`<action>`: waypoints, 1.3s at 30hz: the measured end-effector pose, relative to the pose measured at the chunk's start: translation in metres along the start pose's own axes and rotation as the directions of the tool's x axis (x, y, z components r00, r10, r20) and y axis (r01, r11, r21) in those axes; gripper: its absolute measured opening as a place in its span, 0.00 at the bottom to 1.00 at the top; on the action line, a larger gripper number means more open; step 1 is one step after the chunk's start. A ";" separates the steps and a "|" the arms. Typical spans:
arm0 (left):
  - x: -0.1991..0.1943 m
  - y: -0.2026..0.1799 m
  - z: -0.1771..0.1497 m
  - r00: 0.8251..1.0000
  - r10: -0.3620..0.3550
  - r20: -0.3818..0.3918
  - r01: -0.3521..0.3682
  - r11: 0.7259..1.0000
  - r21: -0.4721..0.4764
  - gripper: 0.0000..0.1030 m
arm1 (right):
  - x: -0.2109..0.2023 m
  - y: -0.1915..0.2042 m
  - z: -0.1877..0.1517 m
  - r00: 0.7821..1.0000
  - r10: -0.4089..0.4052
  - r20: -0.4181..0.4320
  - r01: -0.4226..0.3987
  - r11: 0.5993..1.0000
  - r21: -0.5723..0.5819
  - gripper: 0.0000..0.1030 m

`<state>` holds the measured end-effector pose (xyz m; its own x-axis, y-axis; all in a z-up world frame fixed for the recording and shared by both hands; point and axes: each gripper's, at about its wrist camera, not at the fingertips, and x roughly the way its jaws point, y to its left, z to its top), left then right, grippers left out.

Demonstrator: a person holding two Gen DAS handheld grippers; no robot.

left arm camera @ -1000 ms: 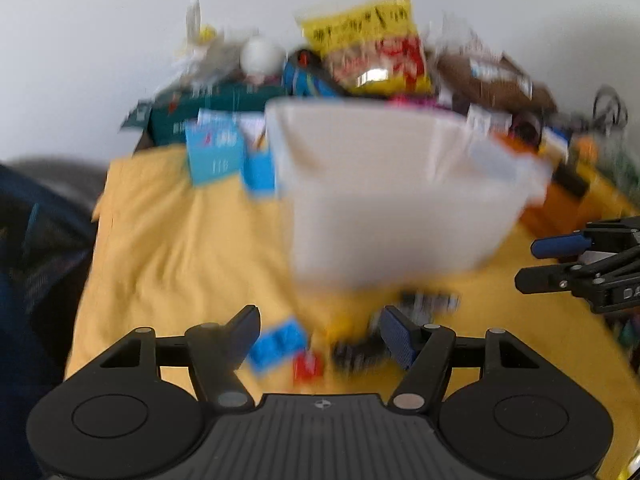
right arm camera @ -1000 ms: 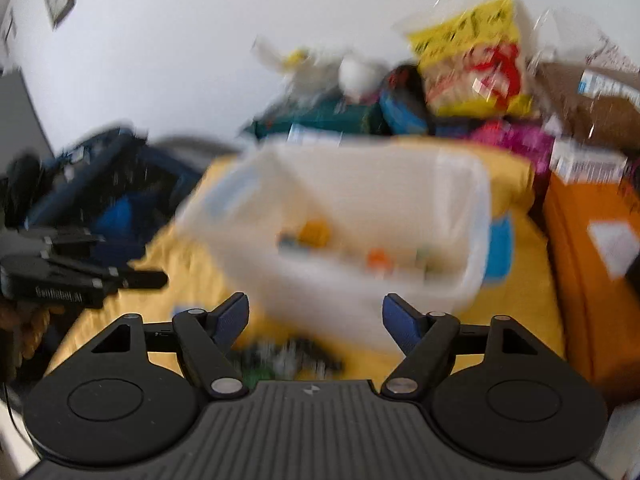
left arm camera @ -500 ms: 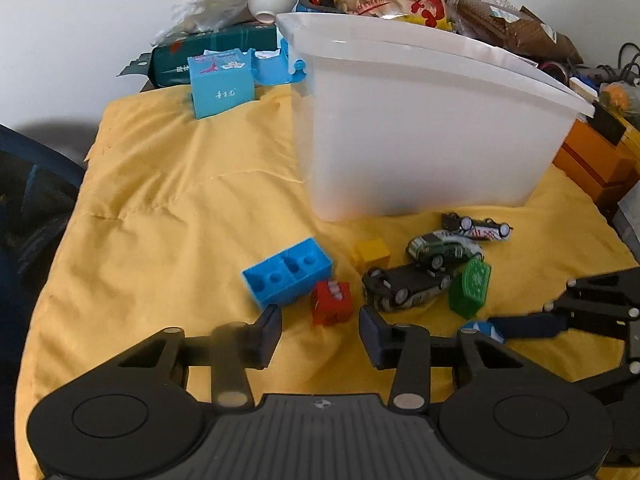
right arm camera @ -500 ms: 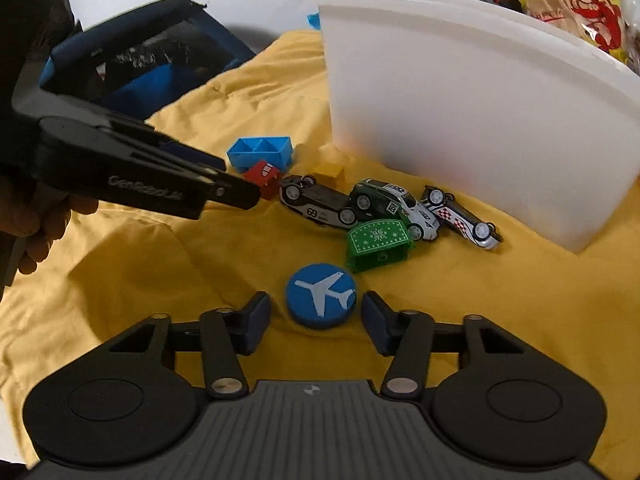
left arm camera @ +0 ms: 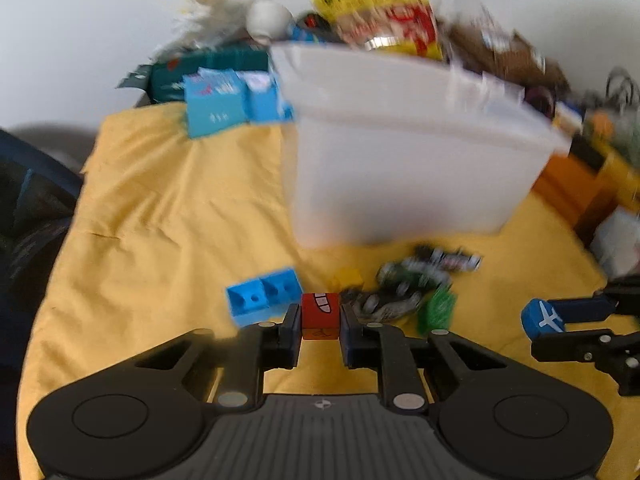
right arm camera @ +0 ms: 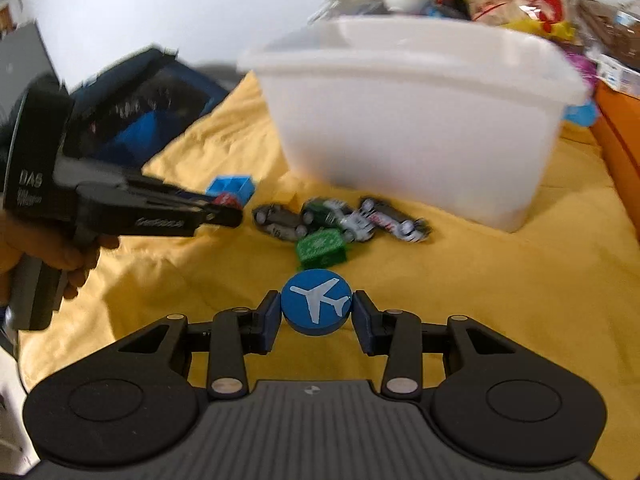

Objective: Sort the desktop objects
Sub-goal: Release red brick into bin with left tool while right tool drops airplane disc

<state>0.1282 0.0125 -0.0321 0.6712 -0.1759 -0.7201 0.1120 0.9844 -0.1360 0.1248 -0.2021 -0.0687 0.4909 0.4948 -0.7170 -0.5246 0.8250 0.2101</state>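
Note:
My left gripper (left arm camera: 320, 318) is shut on a red block (left arm camera: 320, 314) and holds it above the yellow cloth (left arm camera: 160, 248). My right gripper (right arm camera: 316, 312) is shut on a blue round disc with a white plane (right arm camera: 316, 306); the disc also shows in the left wrist view (left arm camera: 542, 318). A white plastic bin (right arm camera: 416, 128) stands behind. On the cloth lie a blue brick (left arm camera: 264, 296), a small yellow block (left arm camera: 346, 278), a green block (right arm camera: 320, 246) and three toy cars (right arm camera: 340, 220).
Snack bags (left arm camera: 384, 12), blue cartons (left arm camera: 228, 104) and a dark green box (left arm camera: 208, 68) crowd the back. Orange boxes (left arm camera: 568, 188) stand at the right. A dark blue bag (right arm camera: 140, 108) lies left of the cloth.
Both grippers have closed: the left on the red block, the right on the plane disc. Both have lifted their objects off the cloth and pulled back a little.

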 end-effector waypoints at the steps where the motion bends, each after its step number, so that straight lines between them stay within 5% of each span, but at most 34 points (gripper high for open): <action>1: -0.010 0.000 0.004 1.000 -0.013 0.015 0.013 1.000 -0.020 0.21 | -0.006 -0.003 0.003 1.000 0.005 0.013 -0.005 1.000 0.018 0.41; 9: -0.060 -0.024 0.062 0.988 -0.094 0.120 0.096 0.995 -0.012 0.21 | -0.065 -0.035 0.049 0.987 -0.006 0.162 -0.010 0.995 0.095 0.41; 18: -0.065 -0.039 0.121 0.978 -0.129 0.165 0.126 0.992 0.030 0.21 | -0.090 -0.070 0.118 0.964 -0.051 0.262 0.013 0.989 0.146 0.41; 30: -0.064 -0.031 0.172 0.970 -0.114 0.215 0.113 0.993 0.016 0.21 | -0.087 -0.083 0.168 0.965 -0.056 0.256 0.032 0.995 0.097 0.41; 39: -0.027 -0.032 0.186 0.989 -0.110 0.094 0.112 0.993 -0.022 0.22 | -0.063 -0.089 0.169 0.981 -0.032 0.194 0.007 0.992 0.128 0.41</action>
<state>0.2430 -0.0122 0.1188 0.7210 -0.2812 -0.6334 0.1707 0.9579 -0.2309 0.2576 -0.2604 0.0701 0.6330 0.5114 -0.5811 -0.4278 0.8568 0.2880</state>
